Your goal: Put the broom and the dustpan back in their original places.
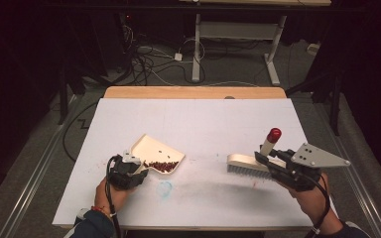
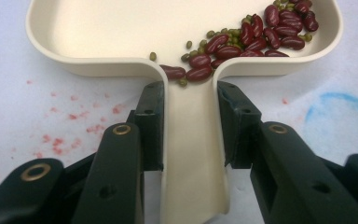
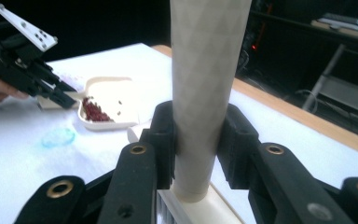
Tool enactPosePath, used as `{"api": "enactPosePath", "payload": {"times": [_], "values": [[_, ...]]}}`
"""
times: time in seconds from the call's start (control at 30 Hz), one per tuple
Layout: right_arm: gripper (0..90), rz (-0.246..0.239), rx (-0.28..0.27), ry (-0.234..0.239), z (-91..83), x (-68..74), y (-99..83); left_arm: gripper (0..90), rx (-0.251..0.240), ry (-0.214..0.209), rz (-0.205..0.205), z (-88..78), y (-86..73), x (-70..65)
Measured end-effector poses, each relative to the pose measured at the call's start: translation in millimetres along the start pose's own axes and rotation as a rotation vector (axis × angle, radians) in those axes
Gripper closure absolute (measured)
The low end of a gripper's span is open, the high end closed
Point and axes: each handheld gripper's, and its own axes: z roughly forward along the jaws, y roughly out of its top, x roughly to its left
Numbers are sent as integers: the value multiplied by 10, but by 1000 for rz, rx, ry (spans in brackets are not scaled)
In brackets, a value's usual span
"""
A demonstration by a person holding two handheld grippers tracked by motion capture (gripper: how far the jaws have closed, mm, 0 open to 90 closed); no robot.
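Observation:
A cream dustpan (image 1: 154,148) lies on the white table sheet (image 1: 193,124), with dark red beans (image 1: 162,166) and a few small green ones piled at its near right corner. My left gripper (image 1: 135,167) is shut on the dustpan's handle (image 2: 191,140); both pads clamp its sides. Beans (image 2: 256,39) crowd the pan's mouth by the handle. At the right, my right gripper (image 1: 267,159) is shut on the cream handle (image 3: 205,84) of a hand brush (image 1: 248,166). The brush has a red tip (image 1: 274,134) and its bristles point down, just over the sheet.
A blue chalk-like ring (image 1: 165,187) and faint red smudges (image 2: 56,135) mark the sheet near the dustpan. The wooden table edge (image 1: 193,92) runs along the far side. Beyond it stand table legs (image 1: 196,49) and cables on the floor.

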Motion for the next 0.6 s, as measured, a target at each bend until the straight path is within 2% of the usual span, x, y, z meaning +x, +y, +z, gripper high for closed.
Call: {"api": "enactPosePath", "payload": {"times": [0.2, 0.27, 0.37, 0.43, 0.5, 0.57, 0.6], "values": [[703, 39, 33, -15, -157, -152, -102, 635, 8, 8, -12, 45, 20, 46], [703, 49, 47, -2, -198, -171, -101, 635, 8, 37, -34, 47, 21, 63], [703, 41, 65, -2, -236, -178, -101, 635, 6, 45, -61, 38, 15, 109], [703, 45, 94, 12, -240, -189, -111, 635, 6, 56, -76, 18, 15, 141], [701, 46, 132, 34, -216, -209, -122, 635, -6, 74, -109, 6, 20, 179], [699, 40, 194, 63, -149, -248, -136, 635, -5, 87, -129, 31, 27, 213], [699, 43, 205, 59, -107, -271, -152, 634, -5, 88, -146, 57, 34, 220]]}}
